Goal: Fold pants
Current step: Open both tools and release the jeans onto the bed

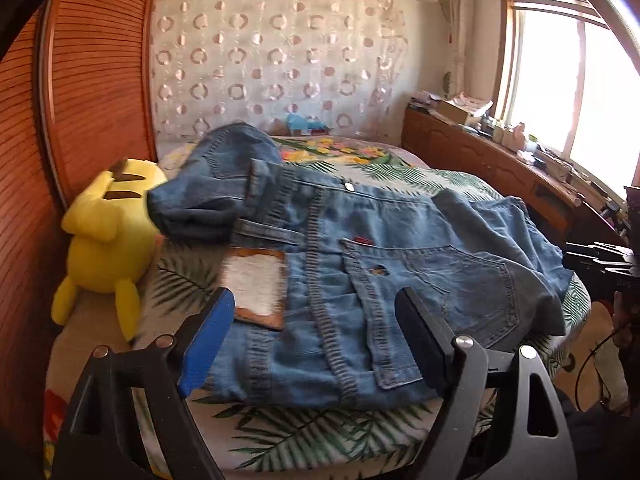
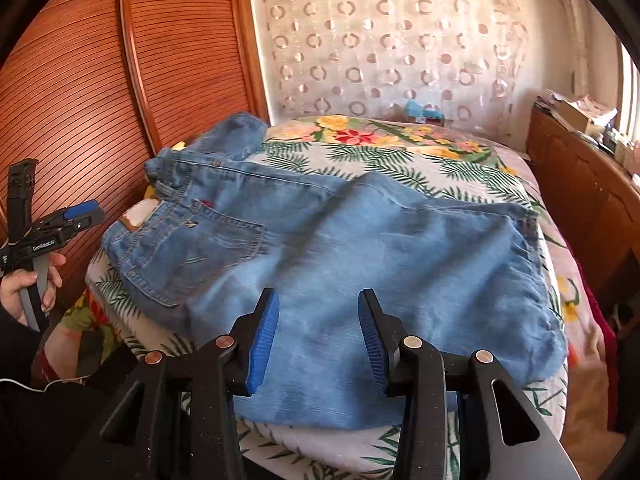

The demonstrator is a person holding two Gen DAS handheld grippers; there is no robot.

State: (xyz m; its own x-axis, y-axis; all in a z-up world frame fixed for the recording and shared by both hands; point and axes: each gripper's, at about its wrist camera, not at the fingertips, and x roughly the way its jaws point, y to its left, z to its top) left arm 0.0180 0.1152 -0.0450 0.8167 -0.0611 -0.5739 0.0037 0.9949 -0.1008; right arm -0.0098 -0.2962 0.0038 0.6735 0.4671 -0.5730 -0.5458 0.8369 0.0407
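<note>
Faded blue denim pants (image 2: pixel 328 240) with a white patch edged tan at the waistband and a small red tag by the pocket. White bedspread (image 2: pixel 420 160) printed with green fronds, red and yellow flowers. Bright yellow plush toy (image 1: pixel 108 240). Blue pads (image 2: pixel 264 340) on black fingers. Reddish-brown slatted doors (image 2: pixel 120 80).

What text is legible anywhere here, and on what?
"GenRobot.AI": on the body of the left tool, right wrist view.
White waistband patch on the jeans: washed out, unreadable.
Red pocket tab: too small.
Marking on the right tool: too blurred.
</note>
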